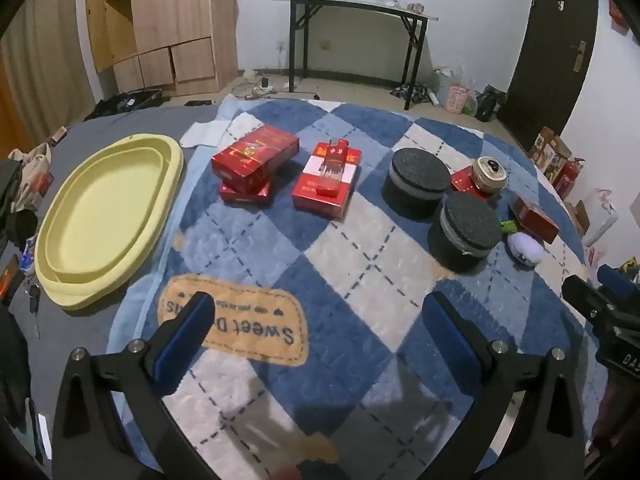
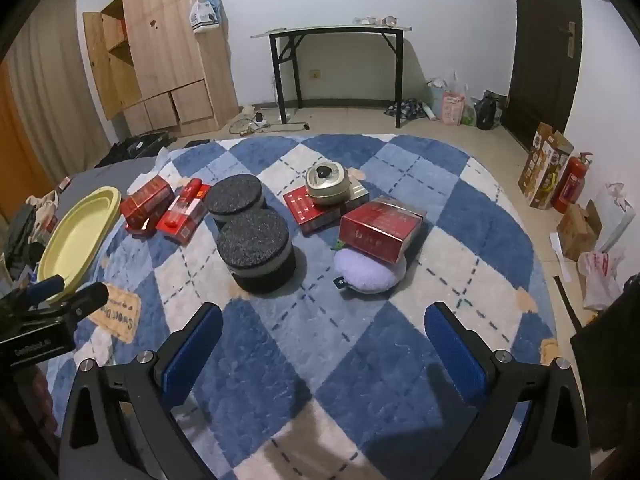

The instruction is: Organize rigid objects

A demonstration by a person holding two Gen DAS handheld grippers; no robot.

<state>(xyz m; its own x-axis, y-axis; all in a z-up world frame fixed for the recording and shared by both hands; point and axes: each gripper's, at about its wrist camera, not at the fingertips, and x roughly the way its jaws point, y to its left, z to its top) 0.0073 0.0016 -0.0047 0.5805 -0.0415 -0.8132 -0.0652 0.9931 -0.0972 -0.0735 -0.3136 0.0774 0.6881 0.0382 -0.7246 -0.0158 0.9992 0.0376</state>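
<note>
On a blue-and-white checked rug [image 1: 360, 248] lie stacked red boxes [image 1: 254, 160], a red-and-white box pile [image 1: 326, 182], two black round containers [image 1: 416, 182] [image 1: 464, 232], a gold tin [image 1: 489, 174] on a red box, and another red box [image 1: 534, 218]. A yellow oval tray [image 1: 104, 216] sits at the left. My left gripper [image 1: 320, 320] hovers open over the rug's near part, holding nothing. The right gripper [image 2: 324, 332] is open too, short of the nearer black container [image 2: 256, 250], a red box [image 2: 380, 232] and a lilac pouf [image 2: 368, 274].
A wooden cabinet [image 1: 160, 24] and a black-legged table [image 1: 352, 40] stand against the far wall. Bags [image 1: 460, 96] clutter the floor by a dark door [image 1: 552, 60]. Cartons and a red fire extinguisher [image 2: 570, 184] line the right wall. Clothes and keys [image 1: 34, 300] lie left of the tray.
</note>
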